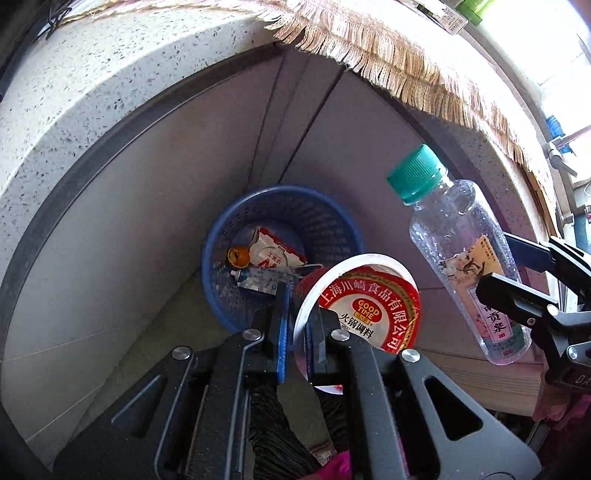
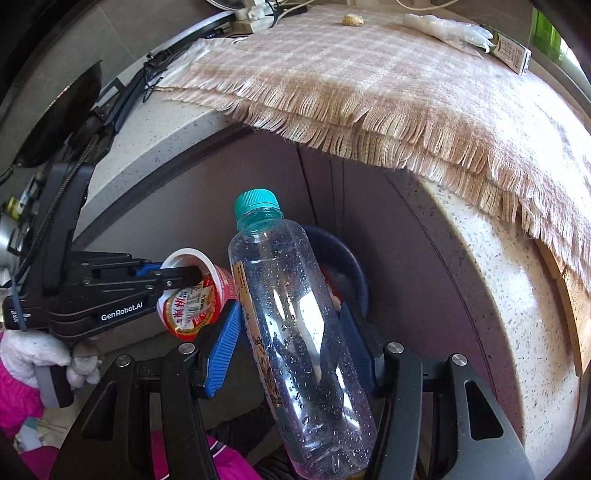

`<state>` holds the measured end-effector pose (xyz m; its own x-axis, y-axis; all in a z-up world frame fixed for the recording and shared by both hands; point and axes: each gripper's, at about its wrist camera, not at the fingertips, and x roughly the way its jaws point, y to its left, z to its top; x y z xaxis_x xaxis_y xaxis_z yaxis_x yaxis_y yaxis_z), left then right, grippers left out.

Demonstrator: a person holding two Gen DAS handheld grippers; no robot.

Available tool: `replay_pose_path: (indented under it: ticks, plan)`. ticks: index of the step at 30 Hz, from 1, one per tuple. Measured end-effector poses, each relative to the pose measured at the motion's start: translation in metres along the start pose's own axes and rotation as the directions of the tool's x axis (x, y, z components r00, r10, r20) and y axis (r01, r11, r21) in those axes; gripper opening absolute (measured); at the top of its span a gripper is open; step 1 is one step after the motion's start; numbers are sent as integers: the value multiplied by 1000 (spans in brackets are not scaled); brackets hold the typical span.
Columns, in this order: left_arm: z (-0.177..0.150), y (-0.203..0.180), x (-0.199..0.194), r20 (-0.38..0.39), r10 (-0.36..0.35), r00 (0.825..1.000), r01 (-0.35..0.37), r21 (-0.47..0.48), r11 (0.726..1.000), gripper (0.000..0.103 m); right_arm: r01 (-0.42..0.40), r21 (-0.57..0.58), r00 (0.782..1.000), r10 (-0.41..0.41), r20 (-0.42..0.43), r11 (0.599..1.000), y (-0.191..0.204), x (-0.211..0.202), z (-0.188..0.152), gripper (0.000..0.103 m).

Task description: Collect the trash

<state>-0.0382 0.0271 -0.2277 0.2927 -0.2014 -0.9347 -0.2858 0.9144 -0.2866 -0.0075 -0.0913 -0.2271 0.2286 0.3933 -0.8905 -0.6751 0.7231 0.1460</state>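
My left gripper (image 1: 297, 314) is shut on the rim of a red and white sauce cup (image 1: 365, 306), held above a blue mesh basket (image 1: 332, 229) on the floor. The basket holds a red wrapper (image 1: 275, 253), an orange scrap and a small tube. My right gripper (image 2: 291, 332) is shut on an empty clear bottle with a green cap (image 2: 295, 317). That bottle also shows in the left wrist view (image 1: 461, 240), to the right of the cup. The left gripper (image 2: 177, 275) and the cup (image 2: 195, 299) show in the right wrist view, left of the bottle. The basket (image 2: 351, 266) is mostly hidden behind the bottle.
A speckled stone counter (image 2: 480, 280) overhangs the basket, with a fringed checked cloth (image 2: 369, 85) on top. On the cloth lie a small carton (image 2: 511, 55), a white plastic glove (image 2: 447, 27) and a crumb. Grey cabinet doors (image 1: 207, 155) stand behind the basket.
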Motion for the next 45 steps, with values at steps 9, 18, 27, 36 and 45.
replay_pose_path:
  ticks: [9,18,27,36,45]
  plan:
    - [3,4,-18,49,-8,999,9,-14,1000,31,14,2,998,-14,56,1000,-3,-13,9,57]
    - [1,10,-50,119,-26,993,28,-20,999,31,40,10,990,-41,136,999,-1,-37,24,57]
    - [-1,-2,-101,252,-9,968,12,-8,1000,31,47,22,976,-51,210,999,6,-58,42,57]
    - [27,-34,-172,474,104,874,-130,22,991,34,43,58,940,-60,337,997,4,-100,61,64]
    - [65,-87,-215,575,54,816,-149,118,982,94,100,132,861,-152,485,986,-29,-151,82,81]
